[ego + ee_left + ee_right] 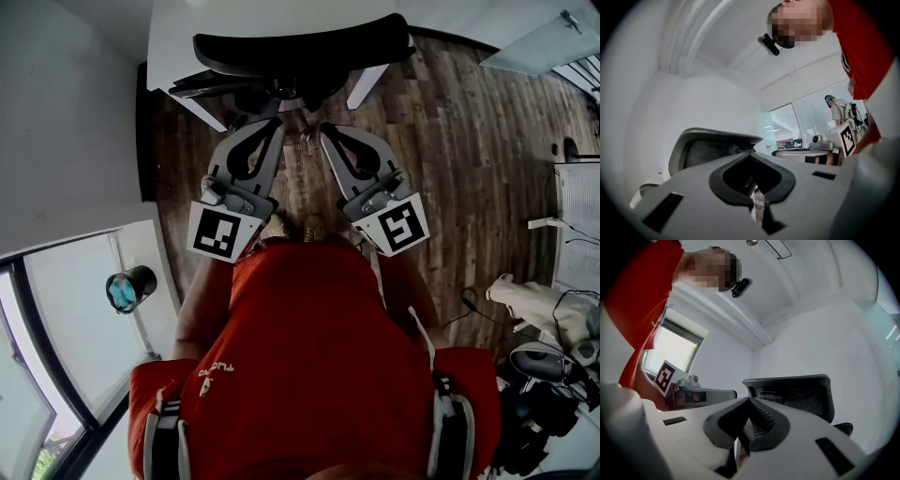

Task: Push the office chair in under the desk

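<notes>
Office chair faces the desk, backrest crosswise; left gripper and right gripper closed.

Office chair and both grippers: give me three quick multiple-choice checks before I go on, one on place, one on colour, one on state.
1. Where is the office chair?
A. Behind the person
B. At the desk, ahead of both grippers
C. Tipped over by the window

2. What colour is the desk top?
A. Black
B. Red
C. White

3. How do the left gripper and the right gripper stand?
A. Both shut, nothing between the jaws
B. Both wide open
C. Left shut on an armrest

Right letters:
1 B: the head view shows the chair's dark back at the desk edge, beyond both gripper tips.
2 C: the top is plain white in the head view.
3 A: each gripper view shows its jaws together with nothing held.
</notes>
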`<action>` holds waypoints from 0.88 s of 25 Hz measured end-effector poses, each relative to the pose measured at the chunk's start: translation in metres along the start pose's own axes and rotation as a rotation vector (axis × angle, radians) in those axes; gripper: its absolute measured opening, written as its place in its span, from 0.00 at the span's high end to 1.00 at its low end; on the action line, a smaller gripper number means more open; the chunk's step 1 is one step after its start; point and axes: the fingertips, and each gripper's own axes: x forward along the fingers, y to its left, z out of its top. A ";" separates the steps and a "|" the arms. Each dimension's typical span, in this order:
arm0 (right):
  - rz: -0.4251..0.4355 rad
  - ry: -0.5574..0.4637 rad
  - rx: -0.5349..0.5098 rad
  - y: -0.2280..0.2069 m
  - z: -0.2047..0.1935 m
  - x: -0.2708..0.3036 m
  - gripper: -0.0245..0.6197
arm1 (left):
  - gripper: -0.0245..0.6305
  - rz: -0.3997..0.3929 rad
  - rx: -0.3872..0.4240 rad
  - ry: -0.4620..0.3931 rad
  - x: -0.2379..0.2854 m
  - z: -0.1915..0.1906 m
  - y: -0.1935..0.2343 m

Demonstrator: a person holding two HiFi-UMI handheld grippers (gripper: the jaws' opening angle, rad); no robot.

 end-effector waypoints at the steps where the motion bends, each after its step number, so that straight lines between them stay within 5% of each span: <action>1: -0.001 0.005 0.001 0.000 -0.001 -0.001 0.92 | 0.95 -0.003 0.000 0.001 0.000 -0.001 0.000; 22: 0.010 0.041 -0.004 -0.005 -0.010 -0.007 0.92 | 0.95 -0.019 0.015 0.019 0.001 -0.004 -0.001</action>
